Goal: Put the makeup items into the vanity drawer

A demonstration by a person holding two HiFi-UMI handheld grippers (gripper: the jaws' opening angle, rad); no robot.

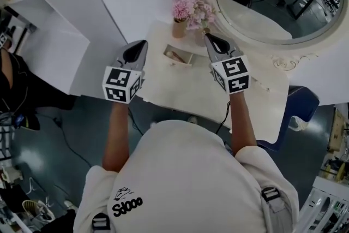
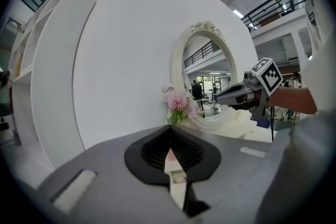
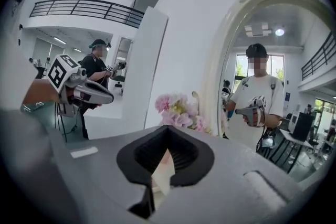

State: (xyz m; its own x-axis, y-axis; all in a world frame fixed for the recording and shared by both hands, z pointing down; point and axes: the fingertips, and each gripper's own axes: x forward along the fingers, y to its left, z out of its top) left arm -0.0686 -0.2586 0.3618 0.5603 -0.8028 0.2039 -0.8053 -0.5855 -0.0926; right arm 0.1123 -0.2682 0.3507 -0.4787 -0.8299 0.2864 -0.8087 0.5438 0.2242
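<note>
Vanity drawer (image 1: 178,56) stands open at the white counter (image 1: 185,90).
Left gripper (image 1: 143,43) and right gripper (image 1: 208,37) hover either side of it, jaws pressed together, empty (pink flowers (image 1: 191,10) behind).

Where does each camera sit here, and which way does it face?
Head view: on the person's head, looking steeply down at the vanity top; forearms, torso, left hand-held gripper and right hand-held gripper show.
Left gripper view: on the left hand-held gripper, facing flowers and mirror; its shut jaws show below, the right hand-held gripper beyond.
Right gripper view: on the right hand-held gripper, facing the same; shut jaws below.
Both gripper views share flowers and mirror.
</note>
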